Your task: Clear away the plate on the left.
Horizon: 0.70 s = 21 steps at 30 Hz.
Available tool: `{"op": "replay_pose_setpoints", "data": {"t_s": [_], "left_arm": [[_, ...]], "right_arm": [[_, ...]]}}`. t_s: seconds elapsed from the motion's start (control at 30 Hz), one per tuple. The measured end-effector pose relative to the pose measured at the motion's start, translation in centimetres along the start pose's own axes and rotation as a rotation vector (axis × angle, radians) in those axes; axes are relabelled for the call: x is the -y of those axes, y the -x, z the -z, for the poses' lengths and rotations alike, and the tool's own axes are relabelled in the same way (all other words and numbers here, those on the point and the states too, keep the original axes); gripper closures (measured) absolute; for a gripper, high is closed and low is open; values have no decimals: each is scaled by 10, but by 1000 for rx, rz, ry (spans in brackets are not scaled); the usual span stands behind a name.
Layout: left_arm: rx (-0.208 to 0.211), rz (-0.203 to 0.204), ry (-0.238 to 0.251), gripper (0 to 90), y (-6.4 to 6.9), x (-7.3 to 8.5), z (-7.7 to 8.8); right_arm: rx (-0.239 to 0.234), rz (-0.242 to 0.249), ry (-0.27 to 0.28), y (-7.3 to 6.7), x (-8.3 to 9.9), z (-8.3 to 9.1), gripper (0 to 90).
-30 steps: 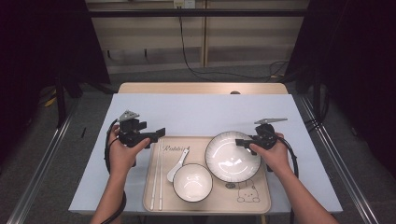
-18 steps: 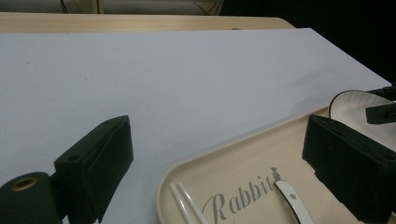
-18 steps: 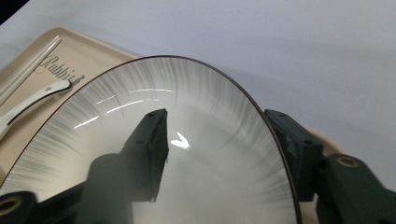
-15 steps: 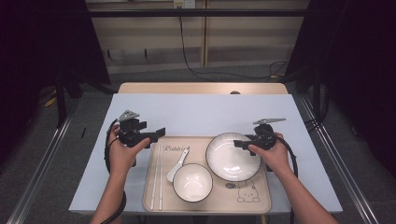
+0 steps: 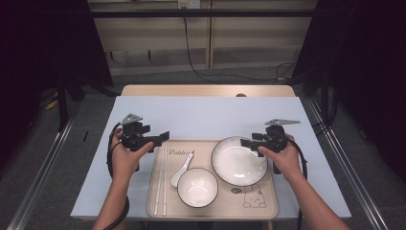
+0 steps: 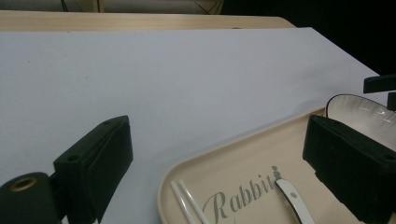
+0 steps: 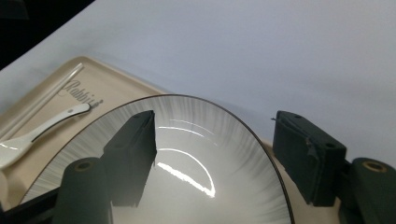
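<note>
The right tool [image 5: 245, 142] sits at the right rim of the white plate [image 5: 238, 160], which lies on the right half of the beige tray [image 5: 268, 211] on the counter [image 5: 206, 115]. In the right gripper view, its 2 jaws straddle the plate's rim: one stands over the plate's inside, the other outside, over the tray's edge and the counter's pale cover. The jaws have just been opening, and the rim is between them with a gap on each side, so the pads do not press on it. The plate rests flat on the tray, just behind and to the right of the small white bowl [image 5: 197, 187]. A white spoon [image 5: 182, 167] lies left of the plate, touching the bowl's rim, and a pair of pale chopsticks [image 5: 161, 182] lies along the tray's left side. The left tool [image 5: 165, 136] hovers over the tray's far left corner with its jaws spread wide, nothing between them; in the left gripper view the chopstick tips [image 6: 187, 203] and the spoon handle [image 6: 289, 198] lie below it.
</note>
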State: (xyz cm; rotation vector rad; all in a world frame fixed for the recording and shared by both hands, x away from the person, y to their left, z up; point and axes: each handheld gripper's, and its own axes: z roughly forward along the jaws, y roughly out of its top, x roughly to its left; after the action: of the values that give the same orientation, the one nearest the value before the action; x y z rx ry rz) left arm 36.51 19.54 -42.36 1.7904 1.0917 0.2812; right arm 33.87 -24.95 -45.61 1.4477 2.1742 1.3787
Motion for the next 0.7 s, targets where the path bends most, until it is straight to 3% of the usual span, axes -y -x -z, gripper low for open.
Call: {"op": "replay_pose_setpoints", "data": {"t_s": [0.47, 0.7], "left_arm": [[-4, 2, 11, 79, -2, -1, 6], [-4, 8, 24, 78, -2, -2, 9]], "right_arm": [[-19, 27, 89, -2, -2, 30, 221], [11, 67, 118, 1, -2, 51, 198]]}}
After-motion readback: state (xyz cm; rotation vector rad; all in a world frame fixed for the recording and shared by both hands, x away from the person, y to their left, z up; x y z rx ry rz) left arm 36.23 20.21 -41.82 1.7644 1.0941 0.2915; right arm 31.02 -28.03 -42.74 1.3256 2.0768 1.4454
